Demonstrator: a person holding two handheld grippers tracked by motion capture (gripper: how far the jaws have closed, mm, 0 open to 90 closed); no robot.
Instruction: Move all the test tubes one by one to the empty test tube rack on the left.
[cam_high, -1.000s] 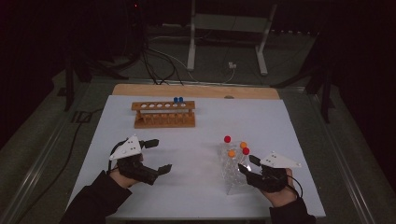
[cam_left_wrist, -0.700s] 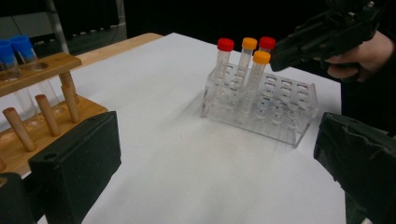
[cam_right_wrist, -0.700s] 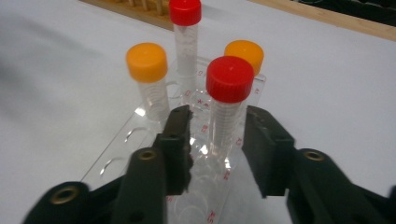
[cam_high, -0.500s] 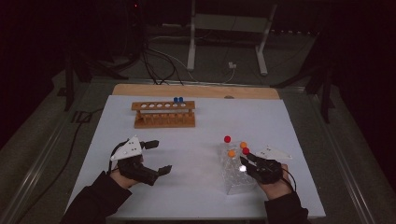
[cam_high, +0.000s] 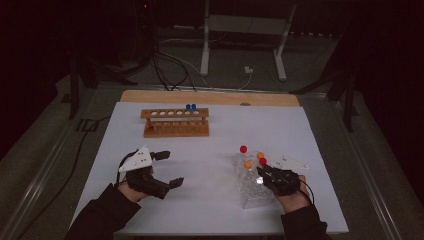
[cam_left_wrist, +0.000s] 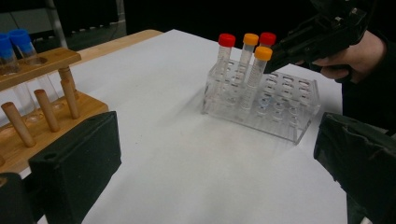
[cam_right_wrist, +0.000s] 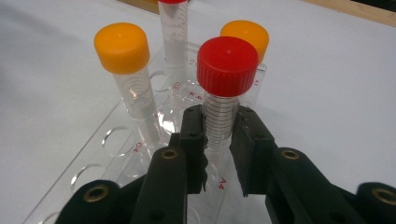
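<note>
Left gripper view: our two black jaws stand wide apart over the white table.

Between them we see a clear rack holding four capped tubes, two red and two orange, all upright at its far-left end. The right gripper, held in a hand, reaches in from the upper right to the rear red-capped tube. At left stands a wooden rack with two blue-capped tubes.
</note>
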